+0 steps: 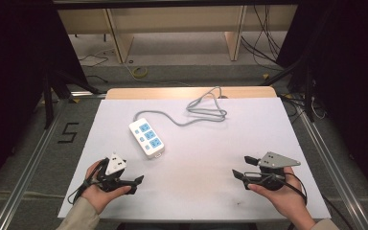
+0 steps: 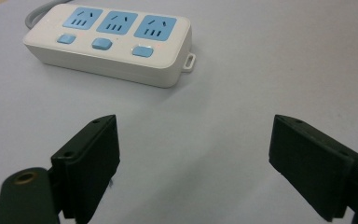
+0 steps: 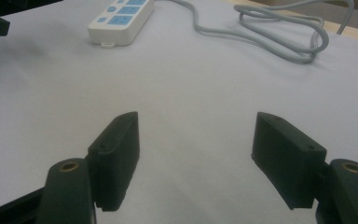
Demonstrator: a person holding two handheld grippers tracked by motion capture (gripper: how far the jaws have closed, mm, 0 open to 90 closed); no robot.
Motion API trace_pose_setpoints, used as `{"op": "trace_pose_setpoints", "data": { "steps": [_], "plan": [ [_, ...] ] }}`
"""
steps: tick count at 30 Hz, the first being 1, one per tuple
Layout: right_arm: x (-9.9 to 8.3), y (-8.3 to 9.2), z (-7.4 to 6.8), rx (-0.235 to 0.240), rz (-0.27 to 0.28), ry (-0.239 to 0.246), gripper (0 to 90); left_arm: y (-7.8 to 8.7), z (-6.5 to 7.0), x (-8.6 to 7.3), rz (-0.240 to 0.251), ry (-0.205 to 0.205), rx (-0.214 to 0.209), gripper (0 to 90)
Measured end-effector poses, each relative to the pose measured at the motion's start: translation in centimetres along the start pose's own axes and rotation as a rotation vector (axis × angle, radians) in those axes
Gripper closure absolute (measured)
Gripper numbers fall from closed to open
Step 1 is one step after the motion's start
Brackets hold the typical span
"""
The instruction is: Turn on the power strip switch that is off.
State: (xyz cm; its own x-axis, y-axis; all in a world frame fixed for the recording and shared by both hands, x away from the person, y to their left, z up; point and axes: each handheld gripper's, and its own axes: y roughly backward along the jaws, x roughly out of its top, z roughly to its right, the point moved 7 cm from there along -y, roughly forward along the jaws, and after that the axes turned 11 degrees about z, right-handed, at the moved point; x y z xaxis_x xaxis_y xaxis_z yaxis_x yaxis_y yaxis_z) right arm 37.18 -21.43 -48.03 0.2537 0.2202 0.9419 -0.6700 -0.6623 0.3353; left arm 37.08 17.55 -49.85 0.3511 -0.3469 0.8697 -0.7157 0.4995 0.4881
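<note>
I am holding my left gripper (image 1: 136, 184) low over the white table (image 1: 211, 191), its jaws standing wide apart and gripping nothing; my right gripper (image 1: 242, 167) is hovering at the opposite side, jaws likewise spread and empty; the power strip (image 1: 146, 138) is lying flat near my left gripper, apart from it, its grey cable (image 1: 206, 111) looping toward the far edge.

pwr strip (image 1: 146, 138) | white, 3 blue sockets | flat, diagonal on your white mat, left of centre | grey cord (image 1: 199, 111) coiled behind
</note>
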Motion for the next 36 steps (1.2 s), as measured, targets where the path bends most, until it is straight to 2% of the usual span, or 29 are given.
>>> {"op": "trace_pose_setpoints", "data": {
  "steps": [4, 8, 13, 20, 22, 26, 29, 31, 33, 36],
  "plan": [
    [0.0, -0.1, -0.1, 0.001, -0.003, -0.005, 32.4, 0.0, -0.1, 0.0, 0.003, 0.003, 0.003, 17.1],
    [-0.1, -0.1, -0.2, 0.006, -0.003, -0.001, 32.5, 0.1, -0.1, 0.0, 0.001, -0.001, 0.005, 28.0],
    [0.0, 0.0, -0.1, 0.004, -0.001, -0.003, 32.5, 0.2, -0.6, 0.3, 0.009, -0.015, 0.030, 50.7],
    [0.0, -0.1, -0.1, 0.006, 0.002, -0.004, 32.5, 0.6, -1.4, 0.7, 0.015, 0.014, 0.047, 87.4],
    [0.0, -0.1, -0.1, 0.006, 0.001, -0.002, 32.5, 0.6, -1.6, 0.6, -0.001, 0.010, 0.047, 89.5],
    [0.0, -0.3, -0.2, 0.007, 0.003, -0.010, 32.4, 0.2, -1.4, 0.3, -0.030, 0.034, 0.020, 89.7],
    [-0.2, -0.6, -0.3, 0.016, -0.008, -0.007, 32.2, 0.1, -1.4, 0.7, -0.020, 0.037, 0.015, 89.7],
    [-0.2, -0.6, -0.4, 0.020, -0.006, -0.004, 32.2, 0.3, -1.5, 1.0, -0.004, 0.065, 0.013, 89.7],
    [-0.2, -0.7, -0.3, 0.016, -0.003, -0.012, 32.3, 0.0, -1.6, 1.0, -0.013, 0.079, 0.006, 89.7],
    [-0.2, -0.7, -0.3, 0.016, -0.007, -0.013, 32.3, -0.1, -1.5, 1.0, -0.021, 0.081, 0.001, 89.7]
  ]
}}
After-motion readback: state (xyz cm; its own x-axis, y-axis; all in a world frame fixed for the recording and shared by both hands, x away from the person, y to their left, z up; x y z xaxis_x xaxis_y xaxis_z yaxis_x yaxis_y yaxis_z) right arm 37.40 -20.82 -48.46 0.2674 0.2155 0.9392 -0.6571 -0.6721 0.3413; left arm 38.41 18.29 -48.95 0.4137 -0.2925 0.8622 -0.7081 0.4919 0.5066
